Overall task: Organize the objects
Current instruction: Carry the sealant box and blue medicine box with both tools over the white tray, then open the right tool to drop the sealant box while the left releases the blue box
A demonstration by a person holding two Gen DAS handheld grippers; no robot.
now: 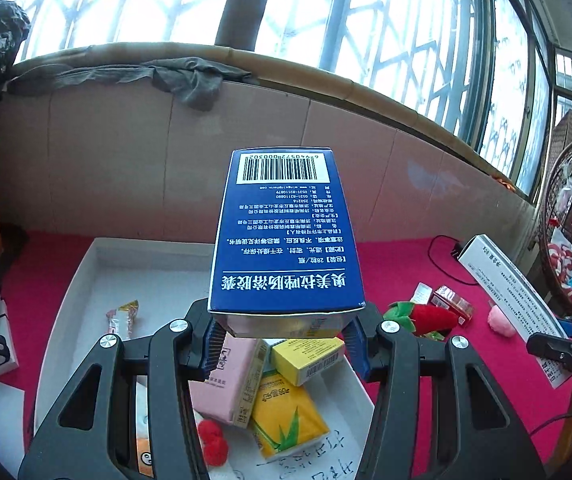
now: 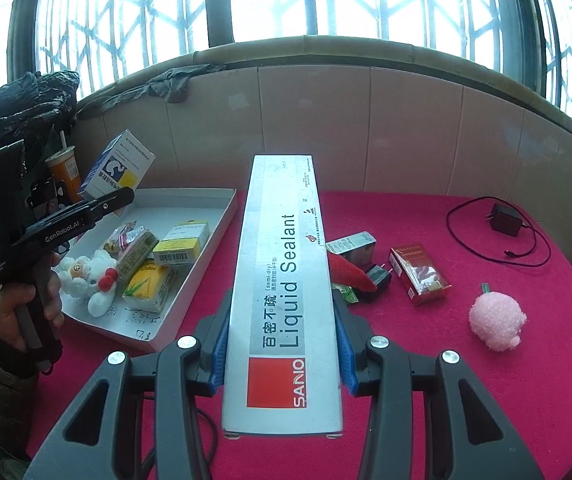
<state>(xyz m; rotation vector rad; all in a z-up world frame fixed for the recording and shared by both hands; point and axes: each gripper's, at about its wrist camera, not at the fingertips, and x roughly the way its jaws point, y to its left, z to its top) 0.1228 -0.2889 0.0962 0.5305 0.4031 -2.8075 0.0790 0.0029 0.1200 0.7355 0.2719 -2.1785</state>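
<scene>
My left gripper (image 1: 283, 330) is shut on a blue medicine box (image 1: 286, 236) and holds it above the white tray (image 1: 85, 276). It also shows in the right wrist view (image 2: 119, 168), raised over the tray (image 2: 221, 216). My right gripper (image 2: 283, 344) is shut on a long silver Liquid Sealant box (image 2: 281, 280), held above the red cloth; the box also shows in the left wrist view (image 1: 514, 292). The tray holds a yellow box (image 2: 181, 244), a yellow-green tissue pack (image 2: 147, 286), a white plush toy (image 2: 89, 276) and small packets.
On the red cloth right of the tray lie a red plush strawberry (image 2: 350, 272), a red box (image 2: 420, 274), a small grey box (image 2: 352, 244), a pink plush ball (image 2: 496, 320) and a black charger with cable (image 2: 506, 220). An orange cup (image 2: 63, 172) stands at the back left.
</scene>
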